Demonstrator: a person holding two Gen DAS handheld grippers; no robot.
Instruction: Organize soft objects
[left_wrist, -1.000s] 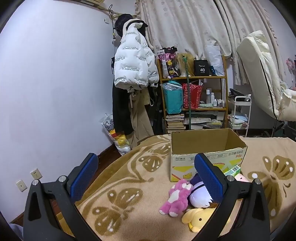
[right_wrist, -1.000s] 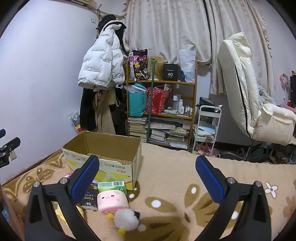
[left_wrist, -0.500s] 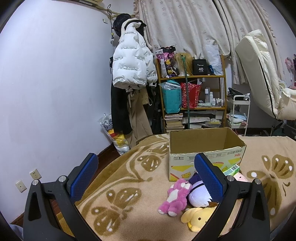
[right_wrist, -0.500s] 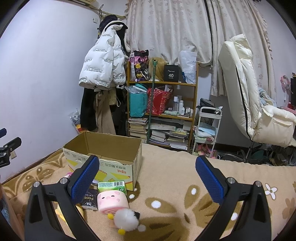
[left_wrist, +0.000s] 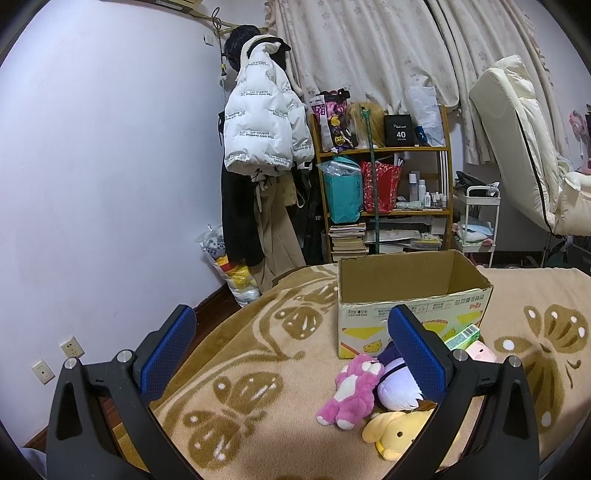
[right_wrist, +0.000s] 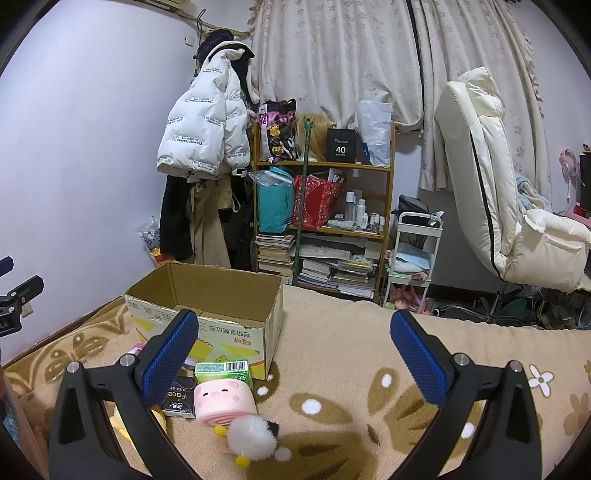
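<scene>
An open cardboard box stands on a tan patterned blanket. In front of it lie a pink plush bear, a purple-and-white plush and a yellow plush. The right wrist view shows a pink roll-shaped plush, a white fluffy toy with yellow feet, a green carton and a black packet. My left gripper is open, above the blanket left of the toys. My right gripper is open too, right of the pile, holding nothing.
A wooden shelf crammed with bags and books stands against the back wall beside hanging coats. A cream reclining chair and a small white cart are at the right. The blanket's left edge drops to the floor.
Both views have shifted only slightly; the left gripper drifted a little, so the box and toys sit marginally lower left. Both grippers stay open and nothing was picked up.
</scene>
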